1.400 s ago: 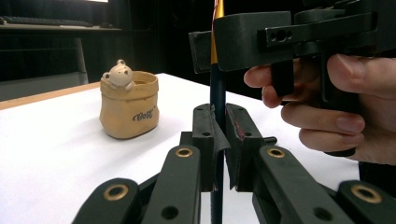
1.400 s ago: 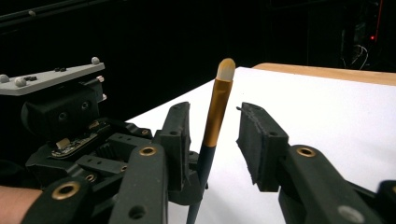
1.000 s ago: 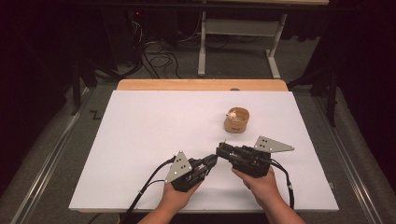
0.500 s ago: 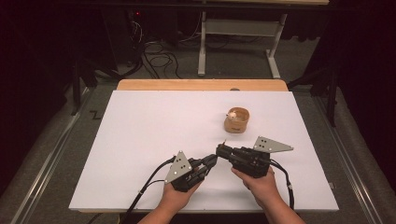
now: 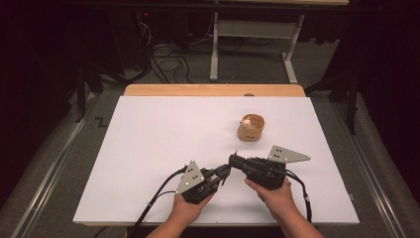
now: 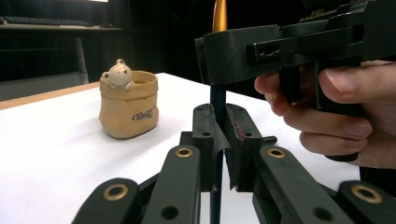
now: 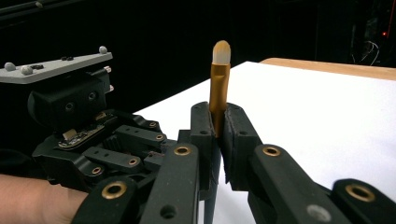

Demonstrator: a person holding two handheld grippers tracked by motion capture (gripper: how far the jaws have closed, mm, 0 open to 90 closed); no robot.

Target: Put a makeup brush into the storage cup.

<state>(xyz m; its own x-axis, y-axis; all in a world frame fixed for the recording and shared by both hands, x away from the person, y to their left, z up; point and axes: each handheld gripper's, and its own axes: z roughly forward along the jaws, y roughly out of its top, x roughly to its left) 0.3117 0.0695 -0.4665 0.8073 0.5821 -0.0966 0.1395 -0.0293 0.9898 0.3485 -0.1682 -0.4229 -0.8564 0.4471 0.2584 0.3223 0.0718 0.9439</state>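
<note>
Both tongs are clamped on one upright brush: the left tongs (image 6: 219, 140) grip its dark handle, and the right tongs (image 7: 218, 140), jaws just closed, grip the brush (image 7: 218, 88) at its gold collar, above the white tabletop (image 5: 148, 148), near a bear pot (image 5: 250, 128)

A brush (image 7: 219, 88) stands between both tools, pot (image 5: 250, 127) behind.

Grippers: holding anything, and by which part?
Both hold one brush upright: right gripper on the gold collar under the tip, left gripper on the dark handle lower down.
</note>
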